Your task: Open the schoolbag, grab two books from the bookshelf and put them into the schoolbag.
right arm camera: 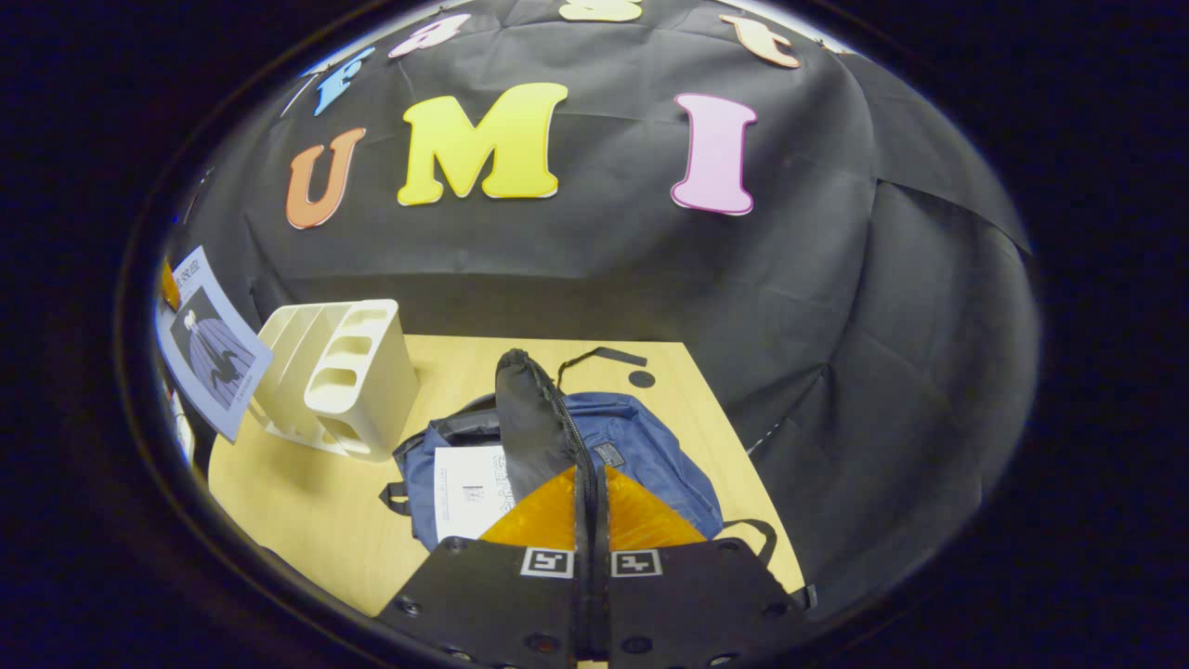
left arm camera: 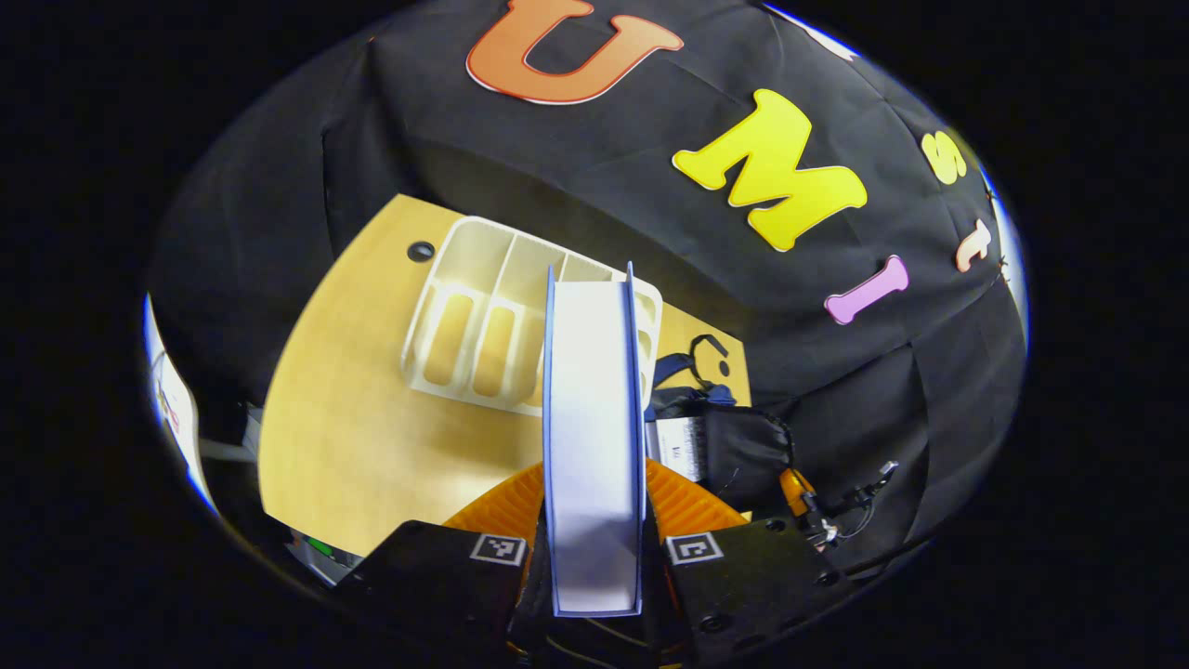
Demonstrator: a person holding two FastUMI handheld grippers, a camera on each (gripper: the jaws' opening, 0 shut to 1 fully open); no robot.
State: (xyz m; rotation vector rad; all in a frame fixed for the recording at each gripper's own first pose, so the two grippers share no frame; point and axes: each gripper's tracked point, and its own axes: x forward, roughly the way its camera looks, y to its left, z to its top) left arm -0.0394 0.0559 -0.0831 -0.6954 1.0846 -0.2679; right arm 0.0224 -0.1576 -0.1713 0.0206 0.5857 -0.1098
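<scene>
My left gripper point(left arm camera: 594, 520) is shut on a blue-covered book point(left arm camera: 594, 437), seen edge-on with its white page block facing the camera, held up in the air over the table. Beyond it stands the cream bookshelf point(left arm camera: 464, 325), its slots looking bare. In the right gripper view the same book point(right arm camera: 212, 346) hangs at the far left, beside the bookshelf point(right arm camera: 339, 376). The blue schoolbag point(right arm camera: 641, 446) lies open on the table with a white book point(right arm camera: 469, 488) inside. My right gripper point(right arm camera: 592, 483) is shut on the bag's black flap point(right arm camera: 529, 418), lifting it upright.
The wooden table point(left arm camera: 353, 446) has a round cable hole point(left arm camera: 421, 251) by the shelf and another hole point(right arm camera: 641, 378) behind the bag. Black straps point(right arm camera: 752, 530) trail from the bag toward the table's right edge. Black cloth walls close in behind and to the right.
</scene>
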